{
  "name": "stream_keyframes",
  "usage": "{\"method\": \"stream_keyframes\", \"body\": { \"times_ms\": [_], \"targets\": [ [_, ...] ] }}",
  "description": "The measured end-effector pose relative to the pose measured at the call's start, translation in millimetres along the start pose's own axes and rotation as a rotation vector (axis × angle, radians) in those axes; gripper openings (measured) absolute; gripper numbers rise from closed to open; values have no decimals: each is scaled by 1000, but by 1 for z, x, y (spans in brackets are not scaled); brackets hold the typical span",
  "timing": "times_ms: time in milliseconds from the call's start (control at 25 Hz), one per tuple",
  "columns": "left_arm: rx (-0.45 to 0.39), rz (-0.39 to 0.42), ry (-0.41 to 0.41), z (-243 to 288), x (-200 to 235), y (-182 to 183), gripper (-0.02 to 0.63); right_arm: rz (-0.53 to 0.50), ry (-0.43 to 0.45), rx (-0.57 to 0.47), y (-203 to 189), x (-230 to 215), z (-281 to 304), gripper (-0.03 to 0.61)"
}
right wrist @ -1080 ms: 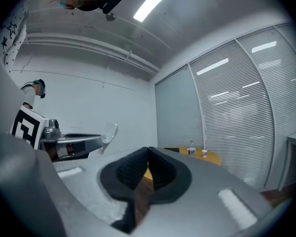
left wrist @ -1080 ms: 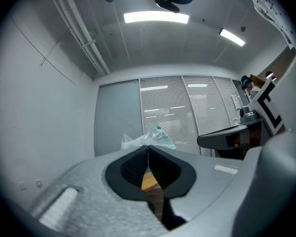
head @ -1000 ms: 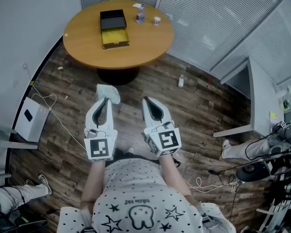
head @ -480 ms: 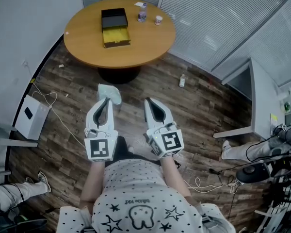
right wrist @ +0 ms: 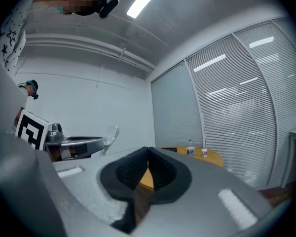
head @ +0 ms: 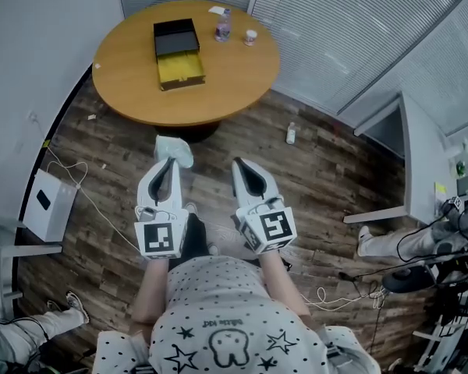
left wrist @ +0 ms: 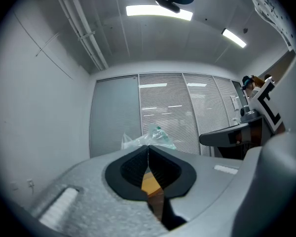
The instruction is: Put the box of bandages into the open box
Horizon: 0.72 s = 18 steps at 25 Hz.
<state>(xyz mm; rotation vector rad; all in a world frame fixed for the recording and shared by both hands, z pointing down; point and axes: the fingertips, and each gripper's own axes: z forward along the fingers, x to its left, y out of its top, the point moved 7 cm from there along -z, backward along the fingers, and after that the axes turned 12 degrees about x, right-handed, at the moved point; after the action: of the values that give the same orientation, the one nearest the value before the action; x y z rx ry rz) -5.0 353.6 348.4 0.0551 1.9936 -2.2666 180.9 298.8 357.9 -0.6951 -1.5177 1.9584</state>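
The left gripper (head: 171, 160) pinches the pale plastic packet (head: 174, 148), seemingly the bandages, and the right gripper (head: 239, 162) is closed empty, so carry it level to the open box (head: 177, 53) near the far-left edge of the table (head: 238, 68).

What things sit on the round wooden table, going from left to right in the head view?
open box → small bottle → small white cup. The white scrap behind the bottle lines up with it, so it is left out.
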Motion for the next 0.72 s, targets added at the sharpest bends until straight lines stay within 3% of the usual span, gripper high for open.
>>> {"method": "stream_keyframes", "body": {
  "times_ms": [360,560,720],
  "targets": [
    [-23,11,-53,92,64,32,12,2,-12,-6,45,-22,106,5],
    [-26,-10,-75,126,97,31,11,0,-26,4,54,-23,152,5],
    [-20,22,-86,143,114,28,11,12,-34,-4,61,-26,171,5]
  ]
}}
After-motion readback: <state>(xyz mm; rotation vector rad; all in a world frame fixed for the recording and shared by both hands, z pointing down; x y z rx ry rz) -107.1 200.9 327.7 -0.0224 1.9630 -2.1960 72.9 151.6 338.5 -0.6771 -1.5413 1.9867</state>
